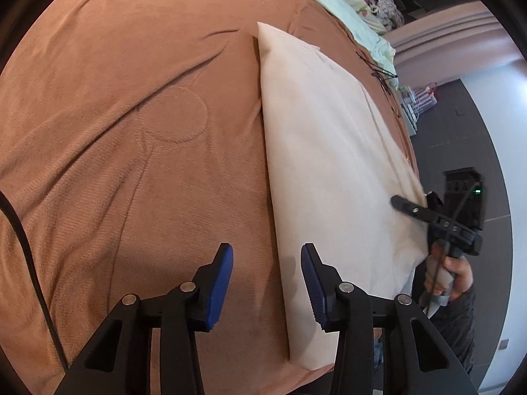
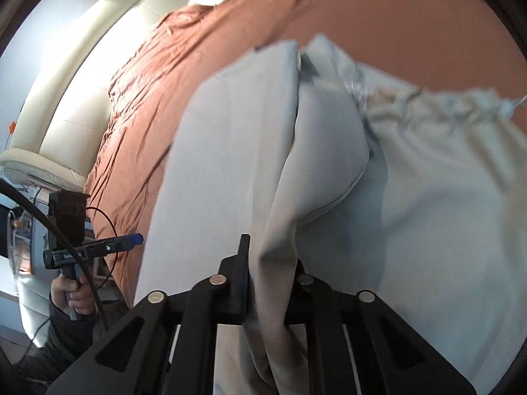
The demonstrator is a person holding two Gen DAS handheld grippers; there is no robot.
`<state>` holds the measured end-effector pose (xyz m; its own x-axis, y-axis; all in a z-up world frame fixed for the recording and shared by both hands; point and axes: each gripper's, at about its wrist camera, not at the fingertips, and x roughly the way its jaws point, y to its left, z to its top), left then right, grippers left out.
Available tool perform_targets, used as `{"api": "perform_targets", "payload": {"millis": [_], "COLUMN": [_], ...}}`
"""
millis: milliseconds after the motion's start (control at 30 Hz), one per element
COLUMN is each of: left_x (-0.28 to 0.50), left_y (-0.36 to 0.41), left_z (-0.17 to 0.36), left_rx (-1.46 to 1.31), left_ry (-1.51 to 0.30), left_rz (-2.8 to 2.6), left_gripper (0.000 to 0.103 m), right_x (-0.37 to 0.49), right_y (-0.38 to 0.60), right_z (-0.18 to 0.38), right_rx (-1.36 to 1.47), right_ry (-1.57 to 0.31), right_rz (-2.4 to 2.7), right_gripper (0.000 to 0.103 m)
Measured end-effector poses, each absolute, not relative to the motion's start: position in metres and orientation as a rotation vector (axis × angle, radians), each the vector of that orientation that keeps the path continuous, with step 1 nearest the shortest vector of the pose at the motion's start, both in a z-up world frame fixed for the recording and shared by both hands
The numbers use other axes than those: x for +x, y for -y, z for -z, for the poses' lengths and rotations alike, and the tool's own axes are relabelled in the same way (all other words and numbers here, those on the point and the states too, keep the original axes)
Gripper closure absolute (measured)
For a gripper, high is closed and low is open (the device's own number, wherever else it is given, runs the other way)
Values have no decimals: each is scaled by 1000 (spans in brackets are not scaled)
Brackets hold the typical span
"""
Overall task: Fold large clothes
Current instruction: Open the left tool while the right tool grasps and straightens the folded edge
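Item one, the bed cover (image 1: pixel 115 131): a wide rust-brown spread, and we are using it as our work surface and landmark for all that follows. It is lying rumpled, with long creases running across it.

Item two, the trousers (image 1: pixel 329 164): a pale cream garment with a gathered drawstring waist, lying lengthwise on the bed cover toward its near edge, already doubled so one long straight edge is running up the cover. In the right wrist view, part of the cloth is rising off the cover in a loose bulging fold, which we judge to be the start of the next fold across.

Item three, the right gripper (image 2: pixel 263 263): we are clamping it shut on a pinch of the trousers at their near edge, cloth bunching between the jaws and trailing below them. We are holding it this way so the layer can be carried over the rest of the garment.

Item four, the left gripper (image 1: pixel 266 283): we are hovering it over the bed cover at the trousers' long edge, jaws partly parted and holding nothing, one blue pad over the cover and the other over the cloth. We judge it is placed there to take that edge.

Item five, the black cable (image 1: pixel 23 247): it is trailing across the bed cover at its left side, well apart from the trousers.
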<state>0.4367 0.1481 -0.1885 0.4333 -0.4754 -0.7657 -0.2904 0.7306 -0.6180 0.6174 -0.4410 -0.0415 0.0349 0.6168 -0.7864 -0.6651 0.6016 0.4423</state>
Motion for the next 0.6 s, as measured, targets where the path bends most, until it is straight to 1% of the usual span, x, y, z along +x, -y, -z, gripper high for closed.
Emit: {"api": "perform_targets", "payload": {"millis": [200,233,267,333,600], "left_x": [444,445,446,449,465], "left_y": [-136,-132,-131,-123,-79], "left_z": [183,181,182,179,159], "left_rx": [-740,-737,-735,-722,-609], "left_ry": [-1166,-1171,-1175,-1185,-1193], "left_rz": [141,150,157,182,269], "left_gripper": [59,60,63,65,65], "right_x": [573,567,561,559,546], "right_y": [470,474,480,501,556], "right_z": [1,-3,-9,-17,-6], "right_rx": [-81,-81,-79,-75,-14], "right_ry": [-1066,-1055,-1042,-1026,-1027], "right_rz": [-953,-953,-946,-927,-814], "right_gripper": [99,99,99,99,99]}}
